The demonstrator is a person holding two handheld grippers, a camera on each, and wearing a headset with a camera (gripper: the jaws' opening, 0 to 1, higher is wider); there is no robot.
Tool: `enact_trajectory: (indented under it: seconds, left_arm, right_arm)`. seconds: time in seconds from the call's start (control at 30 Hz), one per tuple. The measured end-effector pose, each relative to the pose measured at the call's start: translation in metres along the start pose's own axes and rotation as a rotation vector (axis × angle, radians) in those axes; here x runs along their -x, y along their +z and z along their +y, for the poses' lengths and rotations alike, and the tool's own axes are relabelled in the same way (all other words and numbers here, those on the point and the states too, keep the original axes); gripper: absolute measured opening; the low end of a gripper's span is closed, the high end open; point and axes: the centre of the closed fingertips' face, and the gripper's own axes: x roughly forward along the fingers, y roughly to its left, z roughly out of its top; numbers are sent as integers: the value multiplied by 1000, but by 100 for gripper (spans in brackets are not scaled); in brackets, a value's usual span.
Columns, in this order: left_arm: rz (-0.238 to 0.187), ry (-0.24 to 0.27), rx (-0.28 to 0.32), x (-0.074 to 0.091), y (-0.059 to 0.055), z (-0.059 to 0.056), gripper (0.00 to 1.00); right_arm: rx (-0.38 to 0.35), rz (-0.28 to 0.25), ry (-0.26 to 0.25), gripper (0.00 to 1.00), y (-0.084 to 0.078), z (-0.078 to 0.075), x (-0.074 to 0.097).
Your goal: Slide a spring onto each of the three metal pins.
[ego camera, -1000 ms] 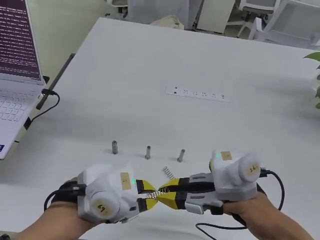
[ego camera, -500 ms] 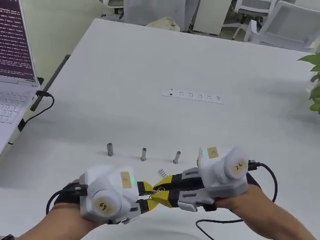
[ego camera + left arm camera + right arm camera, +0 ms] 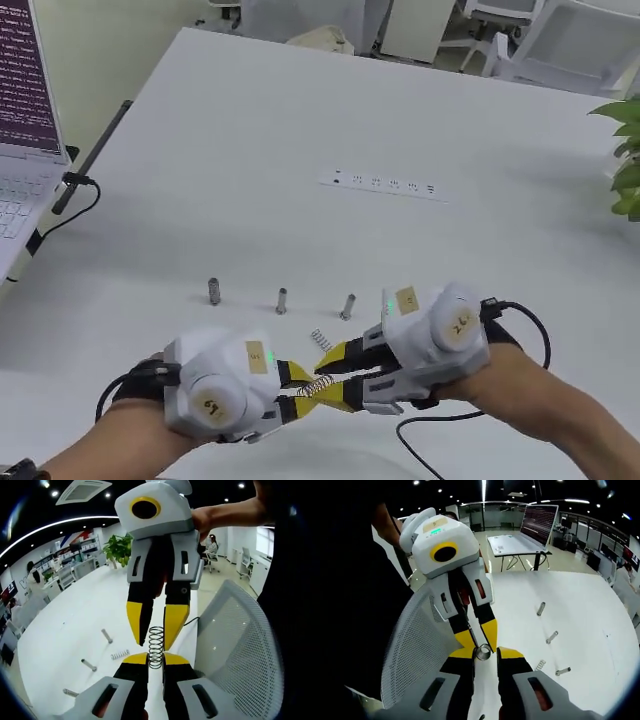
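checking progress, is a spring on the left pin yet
On: left pin looks thick and coiled; middle pin and right pin look thin, bare.

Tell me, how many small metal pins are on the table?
3. They sit in a row, spaced apart, on the white table: the left pin, the middle pin and the right pin. None seems hidden.

You've pushed your right gripper (image 3: 155, 645) closer to the left gripper (image 3: 156, 657) and rolled it. Its jaws now straddle the held spring (image 3: 156, 651).
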Motion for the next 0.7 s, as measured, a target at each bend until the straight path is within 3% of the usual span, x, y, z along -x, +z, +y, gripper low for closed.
enact_trajectory:
  seconds: [0.27, 0.7]
  left_arm:
    - [-1, -9, -6, 0, 1, -3, 2]
    - [7, -23, -16, 0, -1, -8, 2]
  right_arm:
    - [70, 72, 7, 15, -9, 6, -1]
    - [142, 84, 37, 8, -7, 11, -6]
